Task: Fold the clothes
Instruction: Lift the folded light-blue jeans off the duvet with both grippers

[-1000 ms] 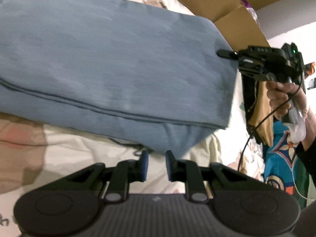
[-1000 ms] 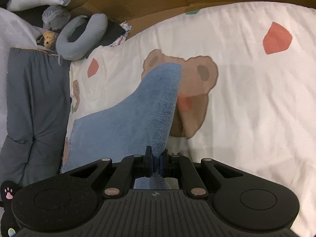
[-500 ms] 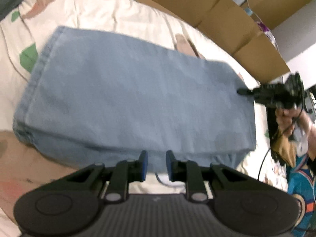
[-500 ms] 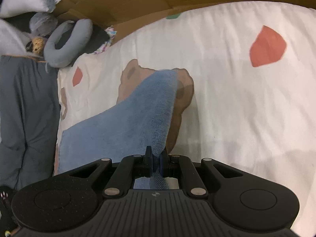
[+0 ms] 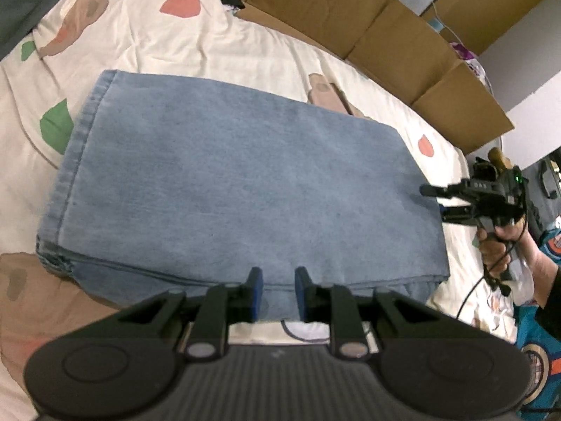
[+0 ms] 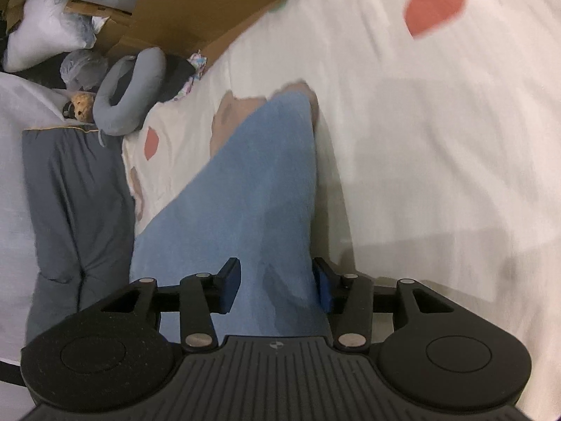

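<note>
A folded blue denim garment (image 5: 245,189) lies flat on the cream bear-print bed sheet (image 5: 157,38). My left gripper (image 5: 277,291) hovers over the garment's near folded edge; its blue pads (image 5: 255,289) stand a little apart with nothing pinched between them. At the garment's right end a hand holds my right gripper (image 5: 436,203). In the right wrist view the right gripper (image 6: 275,289) has its jaws opening. The denim (image 6: 266,193) runs between them and droops to the sheet, and the pads (image 6: 229,286) stand off it.
Brown cardboard boxes (image 5: 385,35) line the far side of the bed. A grey neck pillow (image 6: 129,94), a white pillow (image 6: 42,42) and a dark grey quilt (image 6: 70,193) sit at the bed's left end. The person's hand (image 5: 498,245) and a cable are at the right.
The right jaws were pinched on the denim corner and have now spread apart, after sinking toward the sheet. The left gripper pulled back, so the whole folded garment shows.
</note>
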{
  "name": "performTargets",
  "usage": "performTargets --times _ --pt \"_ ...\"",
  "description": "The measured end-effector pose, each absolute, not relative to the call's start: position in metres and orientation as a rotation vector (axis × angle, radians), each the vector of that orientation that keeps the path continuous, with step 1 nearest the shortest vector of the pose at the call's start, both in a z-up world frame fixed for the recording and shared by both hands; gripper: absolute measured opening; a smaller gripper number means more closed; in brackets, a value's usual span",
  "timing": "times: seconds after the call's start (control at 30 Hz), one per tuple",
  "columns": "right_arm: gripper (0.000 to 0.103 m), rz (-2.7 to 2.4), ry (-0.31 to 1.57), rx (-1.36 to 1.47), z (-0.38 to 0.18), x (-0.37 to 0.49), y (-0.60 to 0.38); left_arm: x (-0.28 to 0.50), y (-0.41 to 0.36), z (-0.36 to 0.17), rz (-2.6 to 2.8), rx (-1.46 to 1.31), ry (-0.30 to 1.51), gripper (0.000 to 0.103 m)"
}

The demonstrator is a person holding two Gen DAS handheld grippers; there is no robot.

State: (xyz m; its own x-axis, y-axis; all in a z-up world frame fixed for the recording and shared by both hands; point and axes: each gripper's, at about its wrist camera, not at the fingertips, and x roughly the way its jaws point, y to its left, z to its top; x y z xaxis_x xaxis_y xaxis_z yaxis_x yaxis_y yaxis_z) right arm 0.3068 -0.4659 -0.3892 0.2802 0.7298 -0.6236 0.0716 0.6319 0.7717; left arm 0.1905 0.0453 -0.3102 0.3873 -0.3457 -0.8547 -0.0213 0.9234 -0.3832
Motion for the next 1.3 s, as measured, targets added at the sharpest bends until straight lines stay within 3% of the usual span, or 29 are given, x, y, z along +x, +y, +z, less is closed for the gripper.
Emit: performTargets --times 0.43,0.83,0.93,1.3 --pt "0.047 0.547 1.204 1.006 -0.396 0.239 -0.492 0.214 0.041 -0.314 -0.216 -0.357 1.135 0.020" --pt "0.045 0.527 1.282 0.992 -0.417 0.219 -0.494 0.252 0.014 -0.332 -0.277 -0.341 1.136 0.020" --pt "0.045 0.551 1.261 1.052 -0.410 0.217 -0.498 0.259 0.006 -0.336 -0.292 -0.312 1.151 0.011" --pt "0.046 0.497 1.252 1.124 -0.414 0.231 -0.493 0.274 -0.026 -0.361 -0.310 -0.227 1.234 0.005"
